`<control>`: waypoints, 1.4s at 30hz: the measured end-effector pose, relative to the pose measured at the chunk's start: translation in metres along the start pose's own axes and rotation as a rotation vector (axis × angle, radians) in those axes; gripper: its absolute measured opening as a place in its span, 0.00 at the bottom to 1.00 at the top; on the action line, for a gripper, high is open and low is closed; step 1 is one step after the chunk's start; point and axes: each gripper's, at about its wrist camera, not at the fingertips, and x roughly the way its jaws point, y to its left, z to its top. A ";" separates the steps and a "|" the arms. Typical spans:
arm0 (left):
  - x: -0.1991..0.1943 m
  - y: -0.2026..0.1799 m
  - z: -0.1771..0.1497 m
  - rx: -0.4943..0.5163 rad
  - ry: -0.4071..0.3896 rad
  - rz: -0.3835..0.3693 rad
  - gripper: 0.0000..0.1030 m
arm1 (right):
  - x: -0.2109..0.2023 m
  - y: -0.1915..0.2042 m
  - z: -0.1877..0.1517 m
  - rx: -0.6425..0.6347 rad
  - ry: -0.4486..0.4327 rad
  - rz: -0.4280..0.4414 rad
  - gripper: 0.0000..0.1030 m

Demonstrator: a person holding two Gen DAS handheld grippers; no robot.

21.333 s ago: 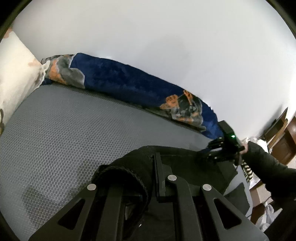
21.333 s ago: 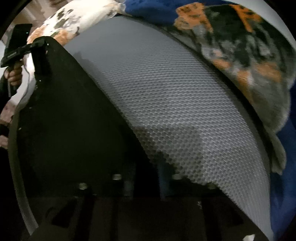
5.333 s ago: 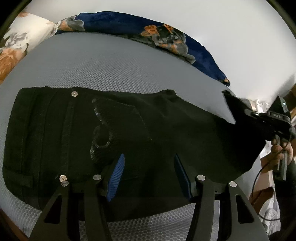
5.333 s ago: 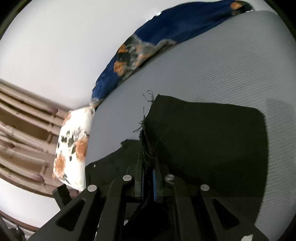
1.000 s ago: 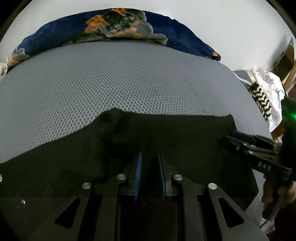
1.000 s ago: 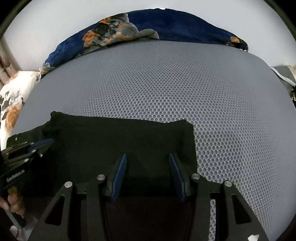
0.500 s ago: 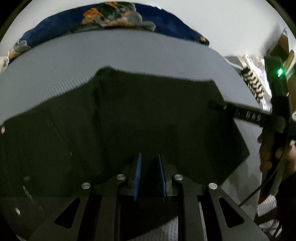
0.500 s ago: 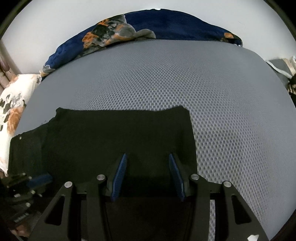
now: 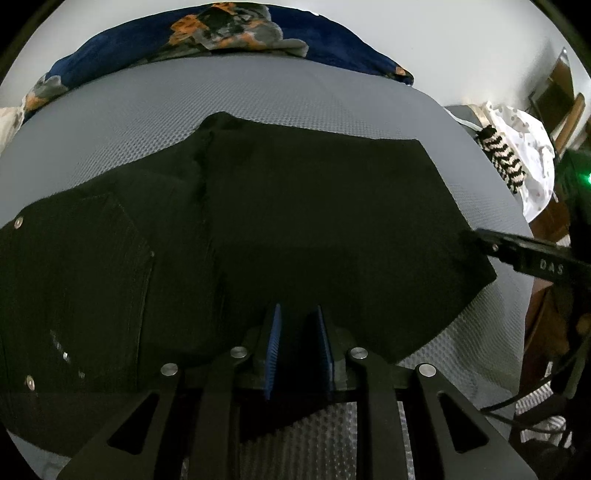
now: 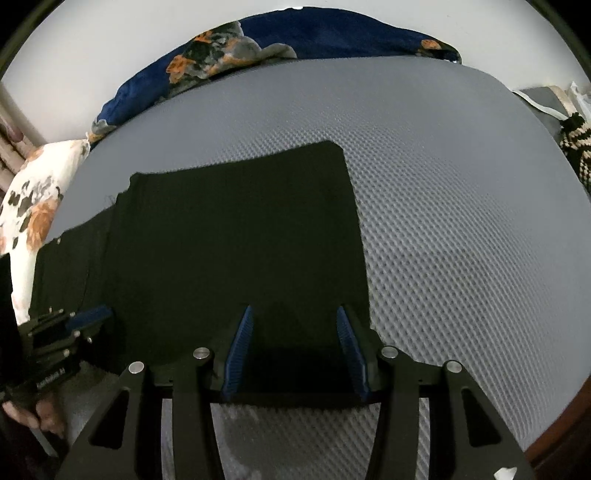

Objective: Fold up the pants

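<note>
The near edge of the black pants [image 9: 314,229] is hidden behind the gripper bodies in both wrist views, and the dark cloth swallows most seams and folds; only a back pocket and a few rivets at the waist end are made out in the left wrist view. The left gripper [image 9: 297,349] is seen with its blue pads [image 9: 274,350] a narrow gap apart, the jaws having just been opening; the cloth edge lies between them, but whether it is pinched cannot be told. The right gripper [image 10: 293,349] is held with its jaws clearly parted over the near edge of the pants, nothing being gripped. The pants are laid flat on the grey mattress [image 10: 461,229], folded over, towards its near edge. A blue flowered blanket [image 10: 314,33] is bunched along the far edge.
</note>
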 end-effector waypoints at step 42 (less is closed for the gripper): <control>-0.138 0.226 -0.062 -0.591 -0.146 0.108 0.54 | 0.018 0.069 -0.024 -0.099 0.067 0.181 0.46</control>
